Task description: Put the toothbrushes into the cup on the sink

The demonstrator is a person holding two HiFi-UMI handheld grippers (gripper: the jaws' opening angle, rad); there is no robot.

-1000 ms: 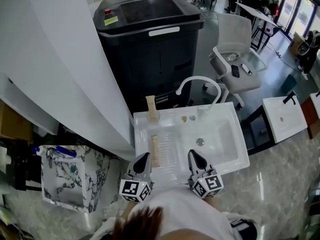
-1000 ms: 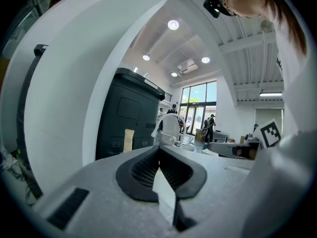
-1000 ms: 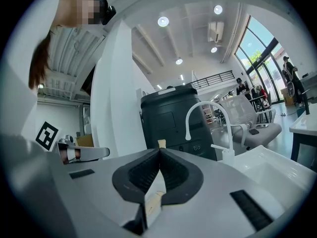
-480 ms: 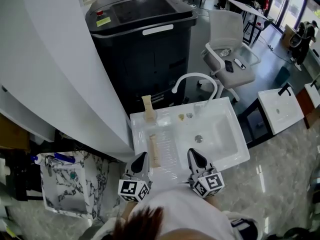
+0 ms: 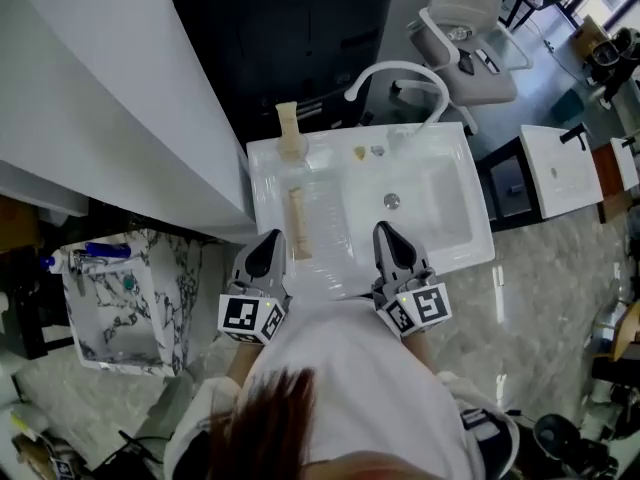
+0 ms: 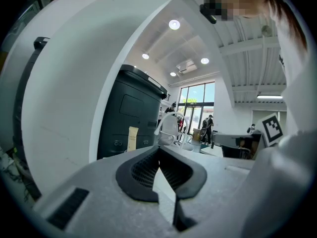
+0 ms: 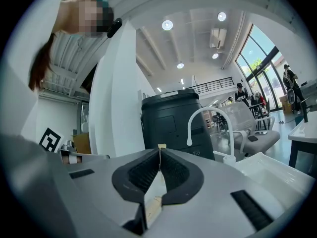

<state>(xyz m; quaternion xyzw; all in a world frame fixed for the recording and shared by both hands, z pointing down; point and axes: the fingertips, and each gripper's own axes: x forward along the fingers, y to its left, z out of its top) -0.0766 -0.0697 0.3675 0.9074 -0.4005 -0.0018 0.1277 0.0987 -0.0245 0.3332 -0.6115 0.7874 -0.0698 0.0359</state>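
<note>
White sink (image 5: 445, 218) carries one beige toothbrush (image 5: 296, 236) lying flat on its left half, towards the front edge; a second toothbrush (image 5: 287, 118) stands upright in the cup (image 5: 291, 152) at the back-left corner; left gripper (image 5: 268, 240) and right gripper (image 5: 388, 233) hover over the front edge, each with jaws pressed together, pinching nothing.

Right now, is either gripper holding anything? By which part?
Nothing is held. The left gripper and right gripper are both shut and empty; the toothbrush lies untouched on the sink.
</note>
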